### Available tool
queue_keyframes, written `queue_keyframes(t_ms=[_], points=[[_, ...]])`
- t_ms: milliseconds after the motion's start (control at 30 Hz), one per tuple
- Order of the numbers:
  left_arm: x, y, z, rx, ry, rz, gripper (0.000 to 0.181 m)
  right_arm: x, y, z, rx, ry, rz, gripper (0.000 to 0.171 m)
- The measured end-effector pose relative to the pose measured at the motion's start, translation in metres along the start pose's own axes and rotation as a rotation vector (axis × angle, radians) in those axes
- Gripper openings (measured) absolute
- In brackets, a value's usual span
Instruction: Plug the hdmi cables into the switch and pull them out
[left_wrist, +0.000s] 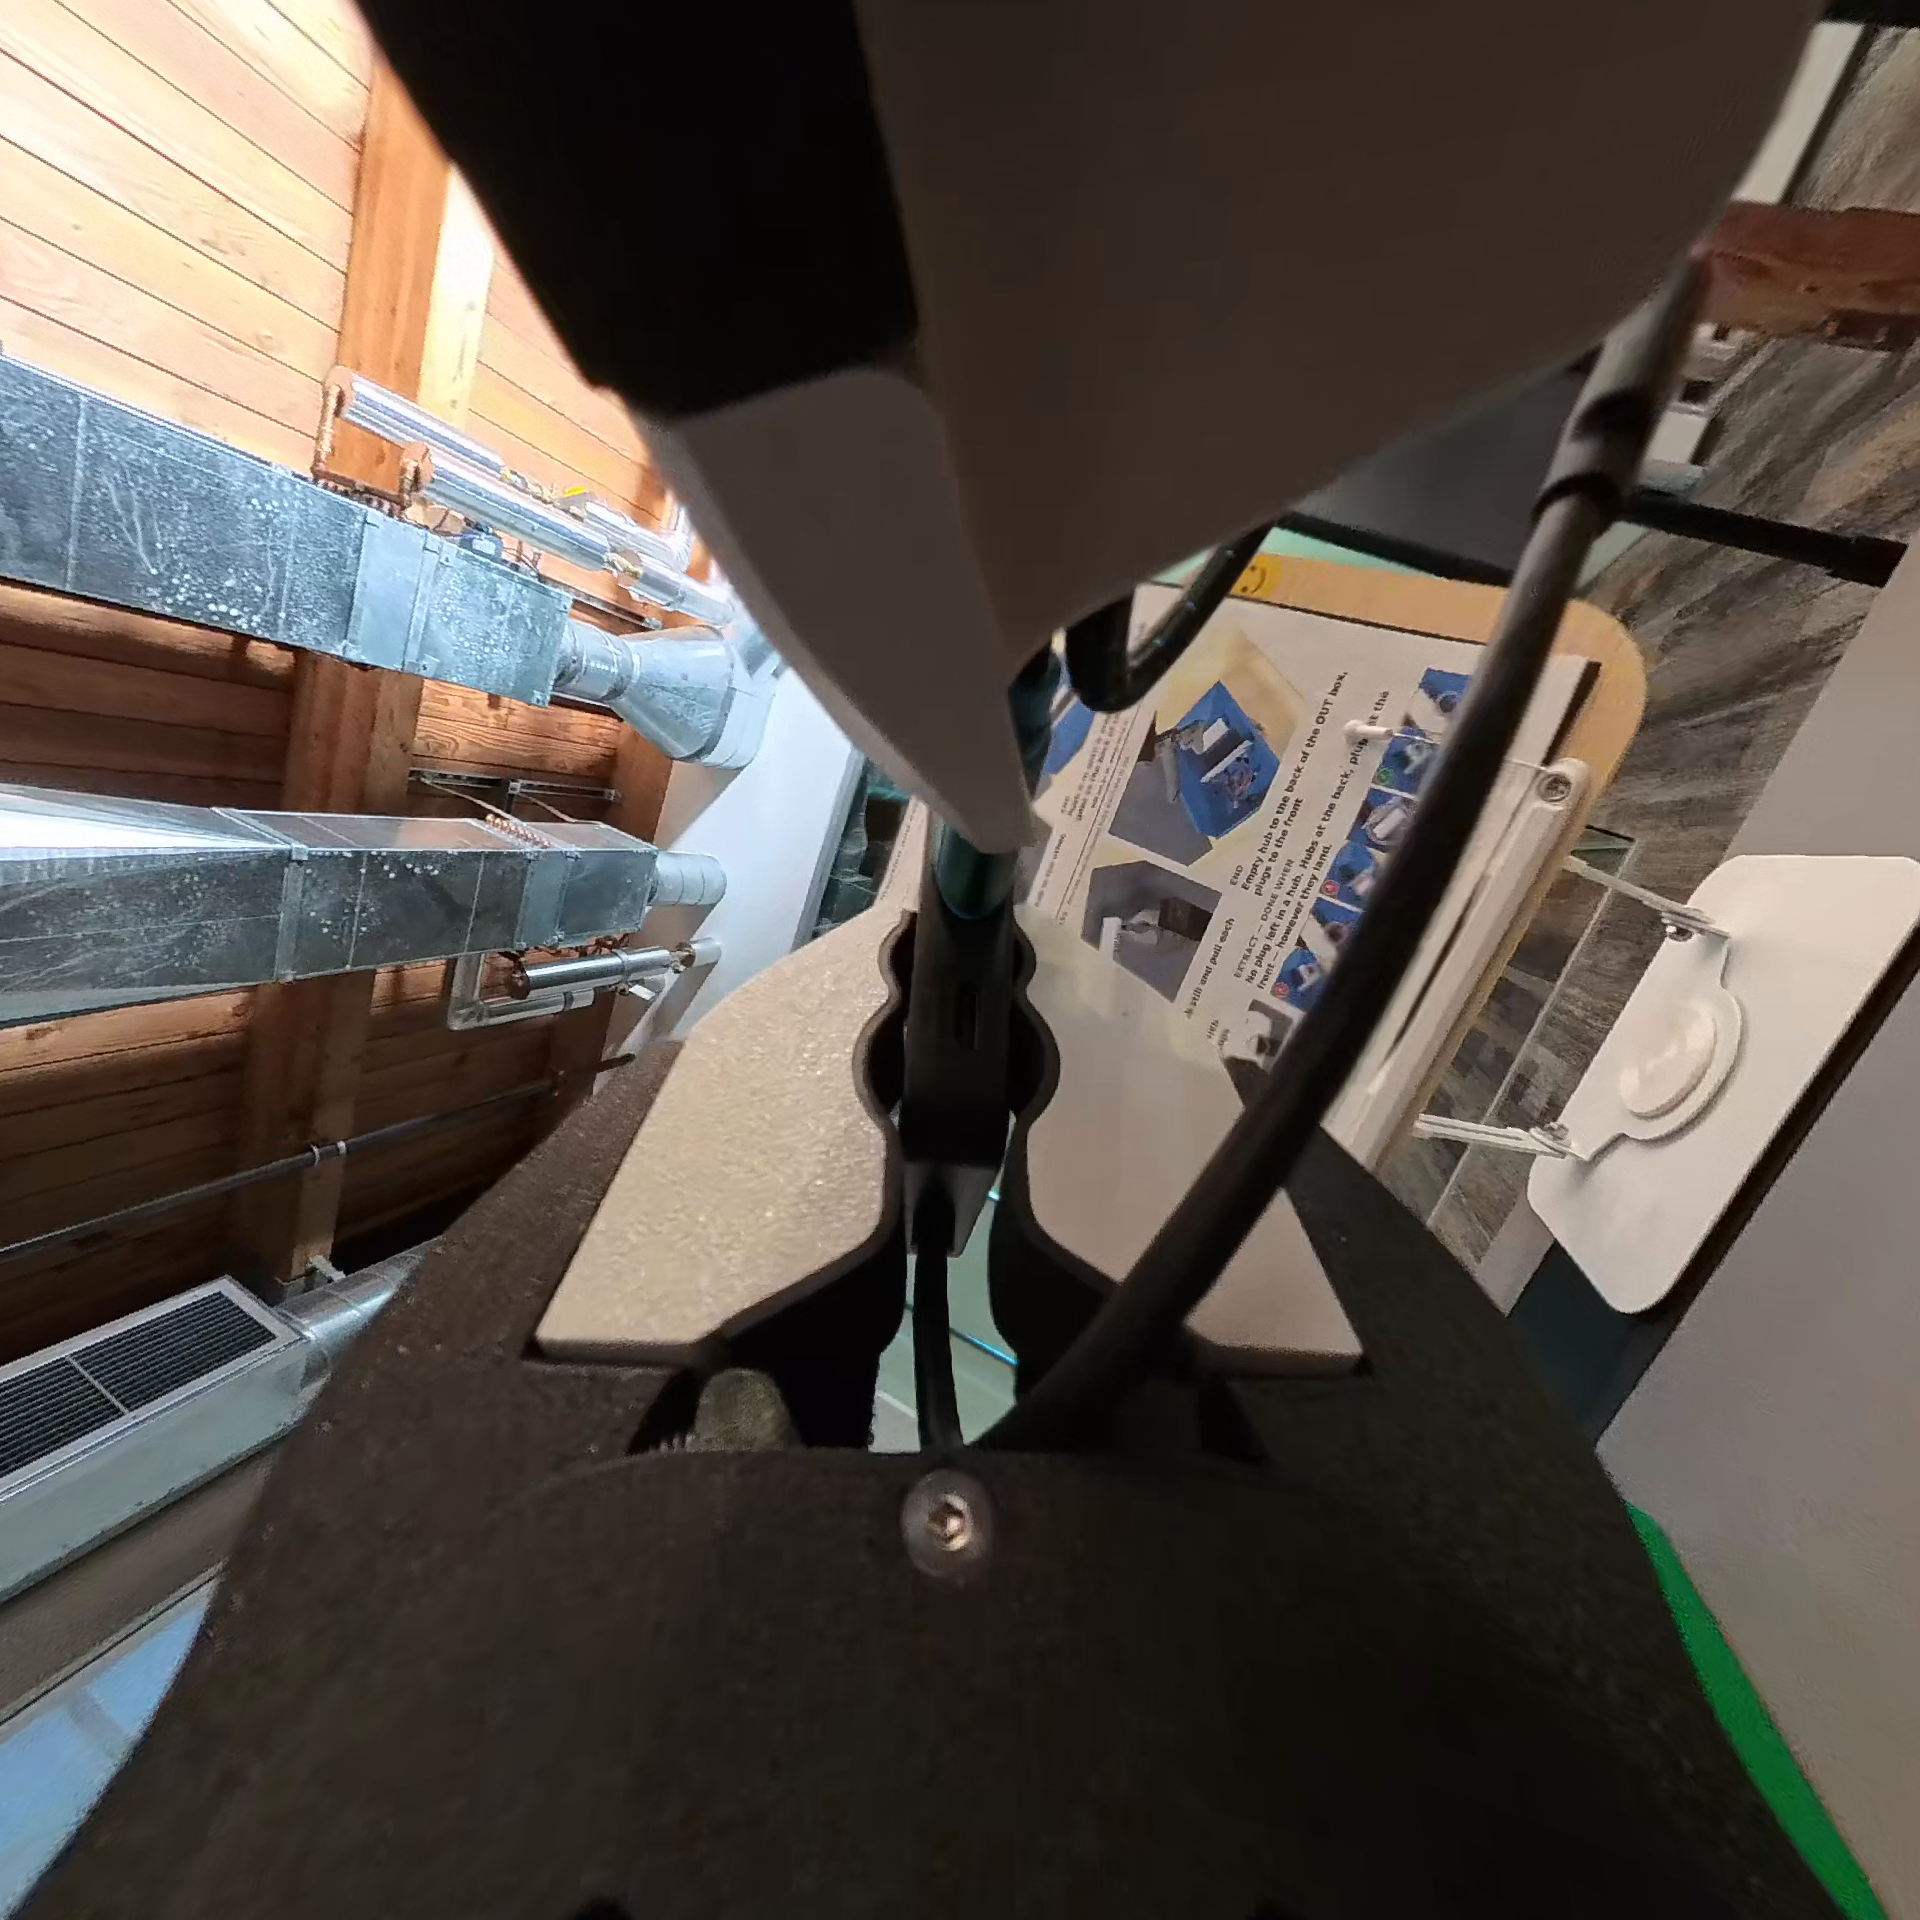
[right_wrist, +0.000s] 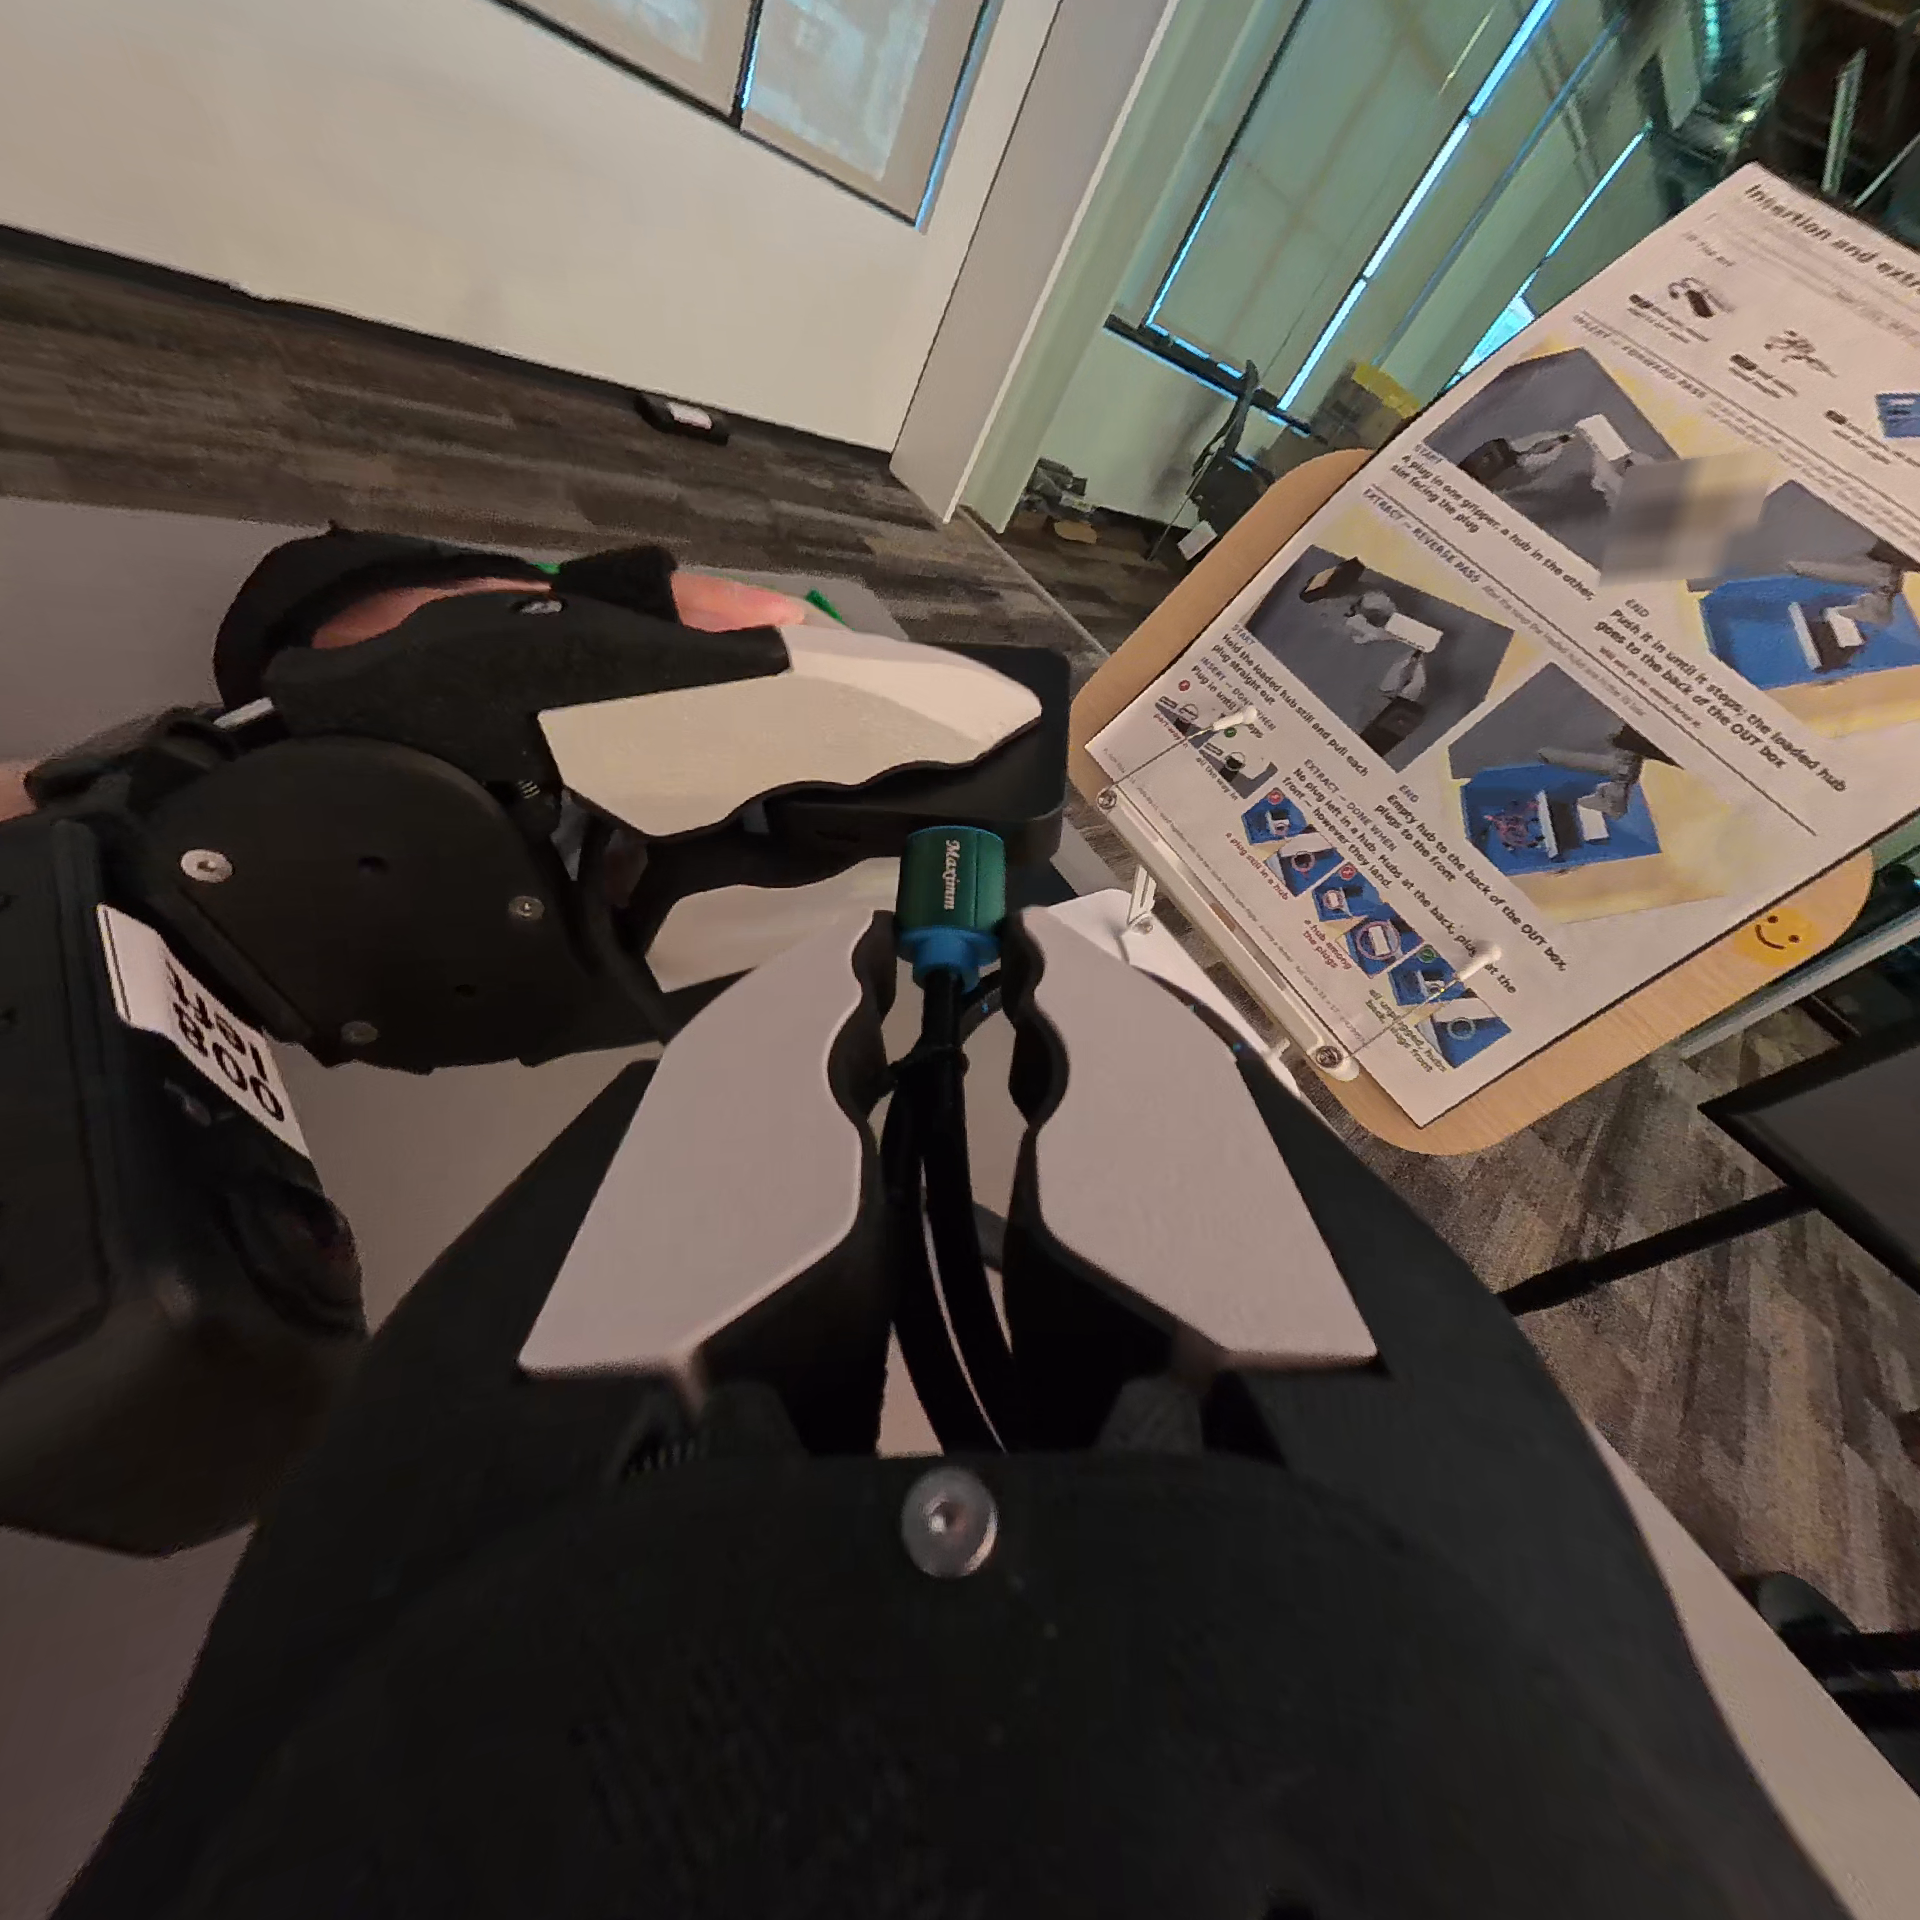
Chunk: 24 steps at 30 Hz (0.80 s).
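Note:
In the right wrist view my right gripper (right_wrist: 951, 982) is shut on a black HDMI cable (right_wrist: 940, 1195) just behind its green plug (right_wrist: 948, 891). The plug's front end meets the edge of the flat black switch (right_wrist: 977, 717); its metal tip is hidden. My left gripper (right_wrist: 1023, 743) comes in from the left, shut on the switch. In the left wrist view the left gripper (left_wrist: 956, 940) clamps the switch (left_wrist: 951, 1049), seen edge-on, with the green plug (left_wrist: 971, 883) at its far end. The right gripper's white finger (left_wrist: 894, 623) fills the top. A black cable (left_wrist: 1382, 935) loops to the right.
A printed instruction sheet on a wooden stand (right_wrist: 1507, 748) stands close to the right of the grippers, also in the left wrist view (left_wrist: 1226, 831). A grey tabletop (right_wrist: 135, 582) lies below. Metal ducts (left_wrist: 260, 540) and a wooden ceiling are far off. A white plate (left_wrist: 1673, 1081) is at the right. The tips of one gripper are about 5 cm away from the tips of the other.

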<state>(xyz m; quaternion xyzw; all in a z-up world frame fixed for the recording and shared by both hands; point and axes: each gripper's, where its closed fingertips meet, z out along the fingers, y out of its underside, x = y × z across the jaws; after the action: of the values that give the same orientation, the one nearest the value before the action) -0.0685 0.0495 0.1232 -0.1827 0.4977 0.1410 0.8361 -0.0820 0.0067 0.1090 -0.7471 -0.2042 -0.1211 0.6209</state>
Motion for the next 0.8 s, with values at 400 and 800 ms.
queue_keyframes(t_ms=[400,800], points=[[-0.012,0.008,0.005,0.052,-0.112,0.049,0.016,0.006,-0.009,0.007,0.120,0.086,-0.281,0.019],[-0.025,0.007,0.005,0.104,0.067,-0.362,0.065,0.024,-0.031,-0.022,0.343,0.294,-0.552,0.019]])
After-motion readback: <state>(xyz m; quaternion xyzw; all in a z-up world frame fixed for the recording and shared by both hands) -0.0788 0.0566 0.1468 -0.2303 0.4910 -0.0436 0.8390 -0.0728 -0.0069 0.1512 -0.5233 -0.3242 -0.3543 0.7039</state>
